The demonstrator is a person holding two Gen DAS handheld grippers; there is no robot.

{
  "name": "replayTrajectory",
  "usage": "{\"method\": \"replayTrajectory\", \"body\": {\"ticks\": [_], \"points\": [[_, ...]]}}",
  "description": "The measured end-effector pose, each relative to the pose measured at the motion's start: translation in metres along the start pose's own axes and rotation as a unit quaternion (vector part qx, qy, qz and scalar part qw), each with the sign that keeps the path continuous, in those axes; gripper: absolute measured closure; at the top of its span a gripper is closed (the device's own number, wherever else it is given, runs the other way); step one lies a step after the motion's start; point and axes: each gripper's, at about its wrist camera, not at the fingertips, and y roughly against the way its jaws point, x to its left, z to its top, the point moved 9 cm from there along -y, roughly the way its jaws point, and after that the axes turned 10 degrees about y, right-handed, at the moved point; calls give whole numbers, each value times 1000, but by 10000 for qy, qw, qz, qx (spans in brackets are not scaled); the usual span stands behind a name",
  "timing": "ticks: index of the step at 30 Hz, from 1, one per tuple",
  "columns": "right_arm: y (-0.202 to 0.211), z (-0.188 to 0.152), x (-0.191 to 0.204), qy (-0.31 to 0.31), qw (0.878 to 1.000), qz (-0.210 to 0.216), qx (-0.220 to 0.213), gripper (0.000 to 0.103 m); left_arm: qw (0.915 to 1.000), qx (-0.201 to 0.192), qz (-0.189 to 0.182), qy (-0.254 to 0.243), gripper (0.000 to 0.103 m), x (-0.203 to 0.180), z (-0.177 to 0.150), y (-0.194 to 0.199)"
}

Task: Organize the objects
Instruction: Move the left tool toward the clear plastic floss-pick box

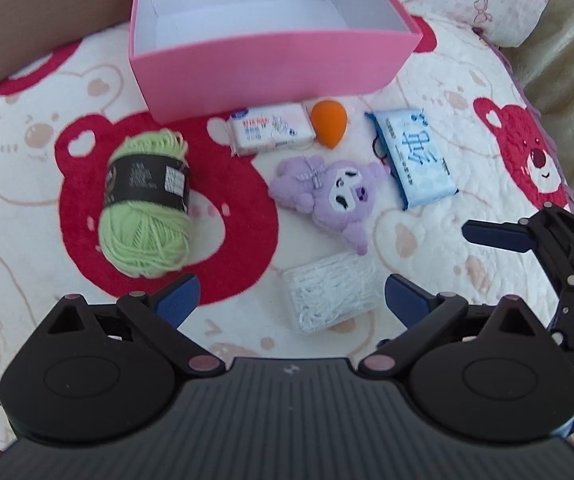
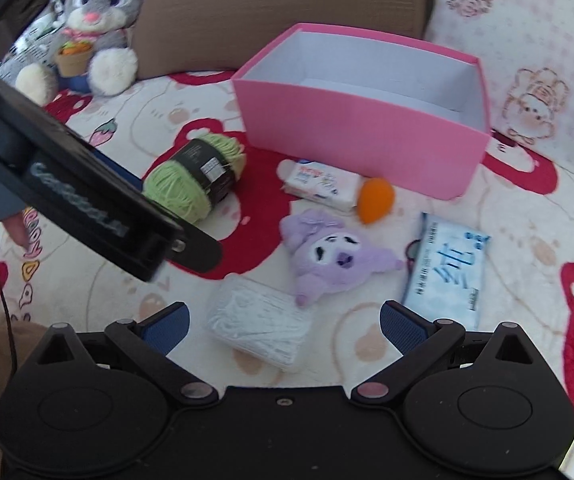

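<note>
Six bits lie loose before the empty pink box (image 1: 271, 60), likely queued for packing. Left view: left tongs (image 1: 291, 300) gape wide, empty, over the swab case (image 1: 331, 296); yarn (image 1: 147, 208) label unreadable. Right view: right tongs (image 2: 285, 324) wide too; blue pack (image 2: 447, 268) shows big Chinese lettering.
</note>
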Motion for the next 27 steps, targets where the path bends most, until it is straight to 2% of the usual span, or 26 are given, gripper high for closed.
{"method": "replayTrajectory", "body": {"ticks": [5, 10, 17, 27], "points": [[-23, -12, 5, -126, 9998, 132, 65, 1, 9999, 72, -55, 105, 8, 8, -12, -25], [-45, -26, 12, -127, 9996, 170, 206, 2, 9993, 210, -219, 233, 32, 13, -23, -50], [-62, -35, 16, -303, 9982, 382, 362, 6, 9984, 111, -424, 361, 37, 12, -27, -62], [-75, -40, 12, -780, 9940, 599, 471, 6, 9945, 257, -671, 760, 47, 17, -30, -82]]}}
